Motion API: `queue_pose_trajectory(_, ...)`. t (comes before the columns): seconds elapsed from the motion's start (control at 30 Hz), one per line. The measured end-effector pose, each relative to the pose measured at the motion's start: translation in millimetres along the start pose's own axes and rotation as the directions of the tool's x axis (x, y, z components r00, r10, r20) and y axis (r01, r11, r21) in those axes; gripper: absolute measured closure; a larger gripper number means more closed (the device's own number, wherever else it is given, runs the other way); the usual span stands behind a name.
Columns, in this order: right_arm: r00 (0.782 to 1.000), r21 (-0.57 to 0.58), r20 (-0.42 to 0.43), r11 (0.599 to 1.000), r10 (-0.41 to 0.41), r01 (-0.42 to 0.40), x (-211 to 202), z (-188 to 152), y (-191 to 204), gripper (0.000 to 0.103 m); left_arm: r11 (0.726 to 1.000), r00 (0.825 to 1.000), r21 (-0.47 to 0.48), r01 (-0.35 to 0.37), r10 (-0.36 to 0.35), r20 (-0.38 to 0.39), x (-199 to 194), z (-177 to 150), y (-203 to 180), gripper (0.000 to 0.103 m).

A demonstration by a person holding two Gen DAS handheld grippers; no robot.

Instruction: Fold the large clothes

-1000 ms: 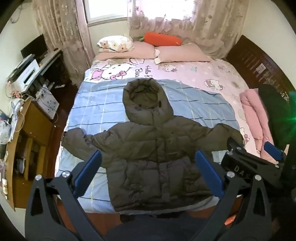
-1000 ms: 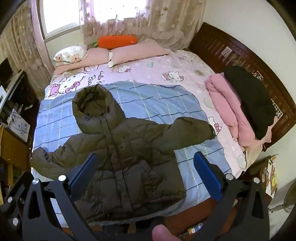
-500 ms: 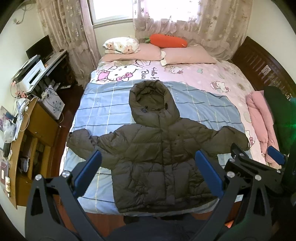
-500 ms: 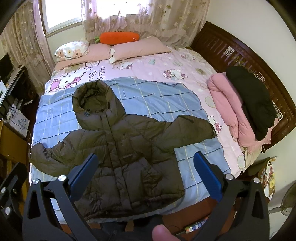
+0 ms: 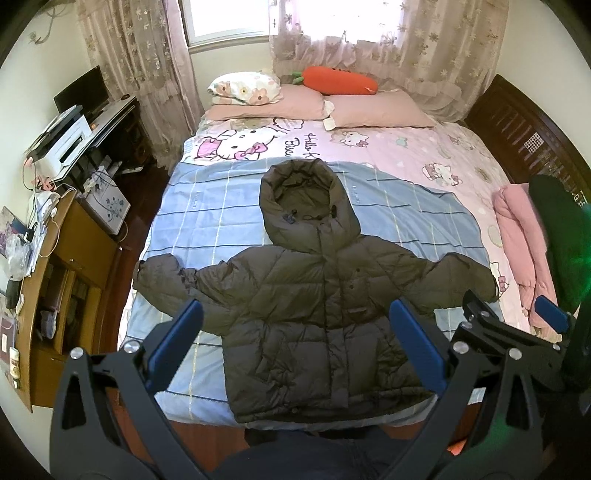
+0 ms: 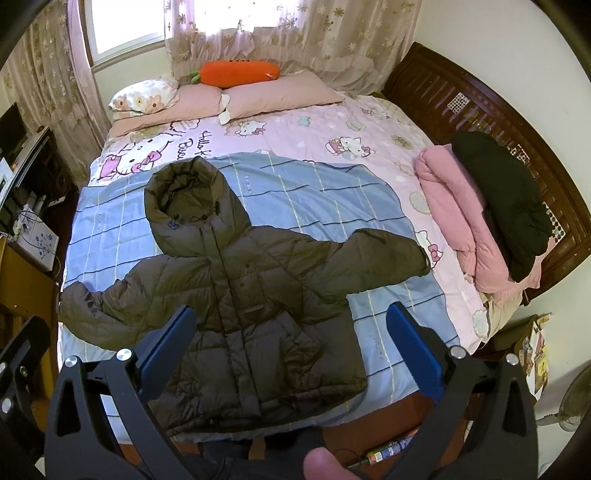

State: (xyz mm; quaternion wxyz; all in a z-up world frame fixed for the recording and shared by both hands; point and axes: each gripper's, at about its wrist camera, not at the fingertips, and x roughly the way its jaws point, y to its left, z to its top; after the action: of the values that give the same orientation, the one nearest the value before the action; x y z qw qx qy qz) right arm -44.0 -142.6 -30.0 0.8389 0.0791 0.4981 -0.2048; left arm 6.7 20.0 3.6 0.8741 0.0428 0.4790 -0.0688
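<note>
jacket flat on bed, unfolded

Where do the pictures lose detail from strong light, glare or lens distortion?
Left wrist view: the window is overexposed, green glare spoils the right edge, and fisheye bending curves the bed. Right wrist view: the window is also blown out; the puffer jacket stays sharp.

Bed with pink cartoon sheet. Blue checked blanket spread on it. Dark puffy coat flat on blanket, sleeves out. Pillows, carrot toy at head. Pink and black clothes at side.
</note>
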Motion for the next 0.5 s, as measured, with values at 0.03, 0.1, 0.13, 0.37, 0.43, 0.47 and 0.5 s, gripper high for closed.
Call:
queue_pose_trajectory(0.03, 1.0, 0.0, -0.001, 1.0, 0.001, -0.001, -0.7, 1.8, 0.8, 0.001, 1.0, 1.0, 0.0, 0.0, 0.0, 0.0, 0.1, 0.0, 0.3, 0.002)
queue_pose_trajectory(0.1, 1.0, -0.001, -0.001, 1.0, 0.001, -0.001, -0.2, 0.3, 0.7, 0.001, 1.0, 1.0, -0.001, -0.001, 0.001, -0.001, -0.3, 0.8, 0.1, 0.002)
queue_pose_trajectory(0.13, 1.0, -0.002, 0.0, 1.0, -0.001, 0.001, 0.1, -0.3, 0.7, 0.001, 1.0, 1.0, -0.002, 0.0, 0.0, -0.001, -0.1, 0.6, 0.5, 0.002)
queue_pose_trajectory(0.37, 1.0, -0.003, -0.005, 1.0, 0.001, -0.001, 1.8, -0.2, -0.3, 0.001, 1.0, 1.0, -0.002, 0.0, 0.0, -0.002, 0.7, 0.3, 1.7, 0.002)
queue_pose_trajectory(0.43, 1.0, -0.003, -0.006, 1.0, 0.0, 0.0, 1.8, 0.7, 0.0, 0.001, 1.0, 1.0, -0.002, 0.001, -0.001, -0.003, 0.9, -0.2, 1.7, 0.002)
queue_pose_trajectory(0.47, 1.0, -0.003, -0.008, 1.0, 0.002, -0.002, 2.8, -1.6, -1.2, 0.001, 1.0, 1.0, -0.002, -0.001, 0.001, -0.002, 0.9, -0.1, 1.3, 0.002)
queue_pose_trajectory(0.5, 1.0, -0.004, -0.008, 1.0, 0.001, -0.001, 2.0, 0.4, -0.6, 0.001, 1.0, 1.0, -0.002, 0.0, 0.0, -0.002, 0.8, -0.1, 1.4, 0.002)
